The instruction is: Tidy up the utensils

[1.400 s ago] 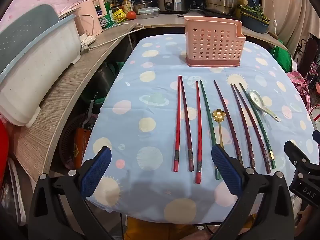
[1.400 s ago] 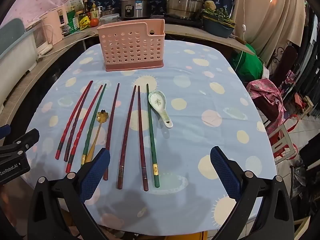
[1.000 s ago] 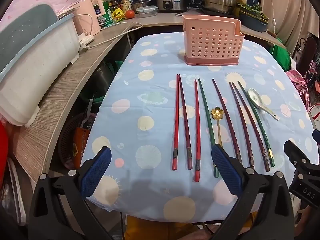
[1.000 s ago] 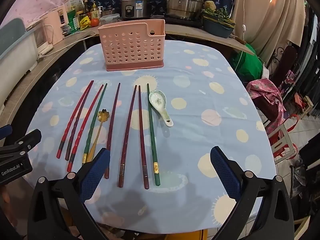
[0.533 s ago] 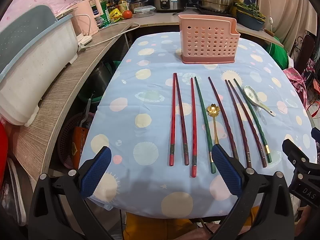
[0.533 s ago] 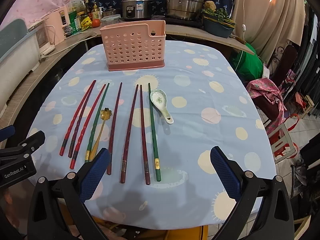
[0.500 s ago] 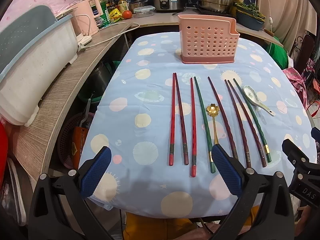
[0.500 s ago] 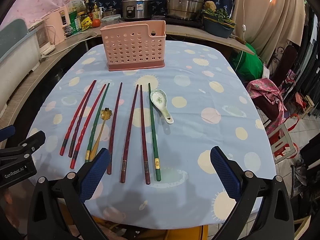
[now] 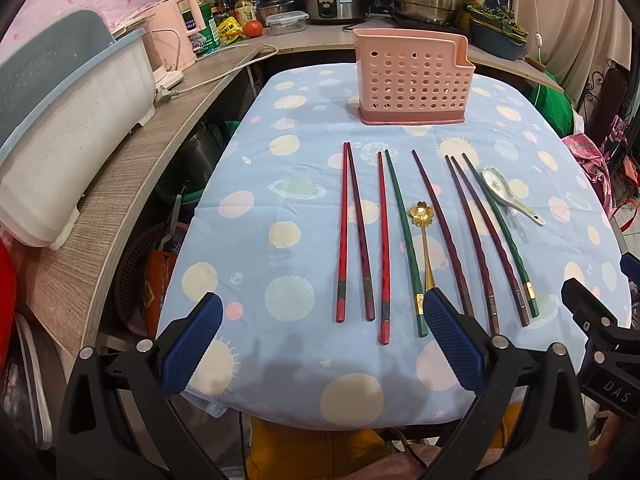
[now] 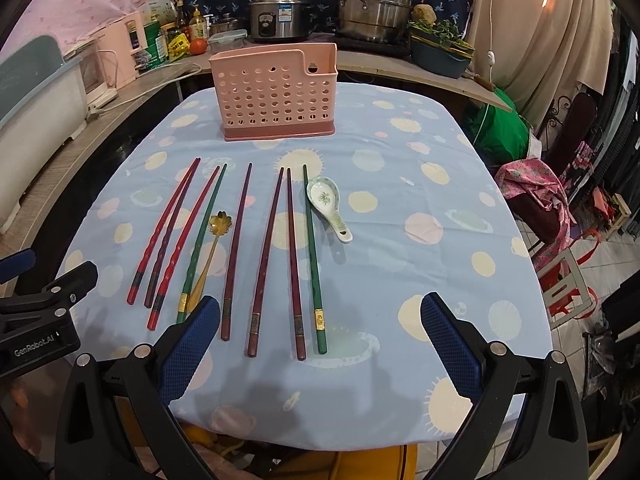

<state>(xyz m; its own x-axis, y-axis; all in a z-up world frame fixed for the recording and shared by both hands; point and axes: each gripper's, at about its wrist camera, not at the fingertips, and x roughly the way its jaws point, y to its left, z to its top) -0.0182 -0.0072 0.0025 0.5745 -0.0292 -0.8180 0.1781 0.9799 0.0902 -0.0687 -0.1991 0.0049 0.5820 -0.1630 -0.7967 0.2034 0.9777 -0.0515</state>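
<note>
Your left gripper (image 9: 320,340) sits low in the left wrist frame at the near table edge, blue-padded fingers (image 9: 192,344) spread wide, nothing between them. Your right gripper (image 10: 316,344) is likewise low in its own frame, fingers (image 10: 450,344) wide apart, holding nothing. Each gripper's black body shows at the edge of the other's view.

The light blue tablecloth with pale round spots (image 9: 288,184) covers the table. The pink perforated plastic utensil holder (image 9: 412,80) stands upright in the upper centre of the left wrist frame, at the far end of the cloth; nothing visible inside it.

The utensils lie flat mid-frame in a row, running from near edge toward the holder:
- pair of bright red chopsticks (image 9: 352,232), leftmost, tips touching at the far end
- single red chopstick (image 9: 383,244) just beside a dark green chopstick with a gold band (image 9: 404,240)
- small gold spoon with a flower-shaped bowl (image 9: 422,220), between that green chopstick and a dark maroon chopstick (image 9: 440,228)
- two more maroon chopsticks (image 9: 476,236), close together
- second green gold-banded chopstick (image 10: 313,256), right of them
- white ceramic soup spoon with a green leaf print (image 10: 327,206), rightmost, bowl up, touching or just beside that green chopstick; can't tell which.

Grey wood-grain counter (image 9: 120,184) curves along the left side of the frame.
</note>
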